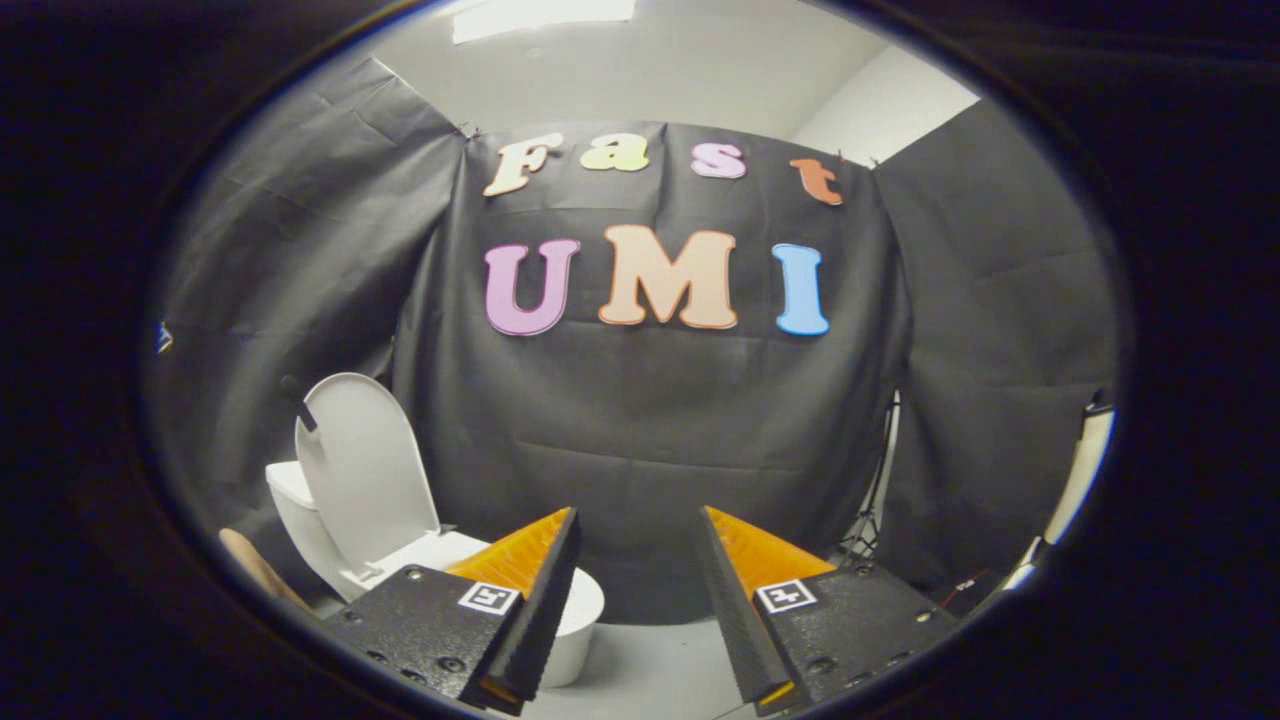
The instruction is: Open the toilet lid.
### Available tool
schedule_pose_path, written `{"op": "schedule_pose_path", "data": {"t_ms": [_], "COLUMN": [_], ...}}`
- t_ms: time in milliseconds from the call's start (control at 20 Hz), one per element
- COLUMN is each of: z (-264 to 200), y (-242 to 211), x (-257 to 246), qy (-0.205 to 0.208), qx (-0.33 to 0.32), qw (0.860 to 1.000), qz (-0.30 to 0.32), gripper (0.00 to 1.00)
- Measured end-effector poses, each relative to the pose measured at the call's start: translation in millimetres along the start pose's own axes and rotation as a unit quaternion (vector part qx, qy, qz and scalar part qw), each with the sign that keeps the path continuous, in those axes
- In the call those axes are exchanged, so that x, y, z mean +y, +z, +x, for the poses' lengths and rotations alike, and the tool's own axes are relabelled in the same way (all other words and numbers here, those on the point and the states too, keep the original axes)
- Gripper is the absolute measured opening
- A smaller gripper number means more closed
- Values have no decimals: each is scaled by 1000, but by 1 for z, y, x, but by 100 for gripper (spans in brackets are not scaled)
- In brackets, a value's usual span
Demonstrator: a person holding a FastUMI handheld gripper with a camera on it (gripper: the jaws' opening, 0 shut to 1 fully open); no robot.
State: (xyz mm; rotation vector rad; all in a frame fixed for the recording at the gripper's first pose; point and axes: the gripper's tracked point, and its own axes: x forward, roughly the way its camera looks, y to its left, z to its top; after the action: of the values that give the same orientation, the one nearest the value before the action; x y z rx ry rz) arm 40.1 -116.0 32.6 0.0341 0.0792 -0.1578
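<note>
My gripper (637,520) hangs wide open with nothing between its fingers.
Measured from the toilet (440,560): my left finger overlaps its bowl rim, the black cloth wall (640,440) stands behind it, and its lid (365,470) is already raised, leaning back against the tank (290,490). A tripod leg (868,530) stands well off to its right.

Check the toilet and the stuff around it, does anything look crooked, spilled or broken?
Nothing stands out. The toilet lid stands raised against the tank, and the bowl below looks whole, with no spill on the floor by it. The gripper is open, fingers apart and holding nothing, the toilet just beyond one finger.
</note>
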Motion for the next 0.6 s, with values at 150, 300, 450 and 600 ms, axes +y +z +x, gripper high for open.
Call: {"op": "schedule_pose_path", "data": {"t_ms": [150,300,450,600], "z": [23,41,53,60], "y": [11,9,13,-5], "x": [-16,-39,-64,-93], "qy": [35,60,76,82], "qx": [0,0,-34,-22], "qw": [999,998,996,996], "qz": [-9,7,5,20], "gripper": [72,72,73,75]}}
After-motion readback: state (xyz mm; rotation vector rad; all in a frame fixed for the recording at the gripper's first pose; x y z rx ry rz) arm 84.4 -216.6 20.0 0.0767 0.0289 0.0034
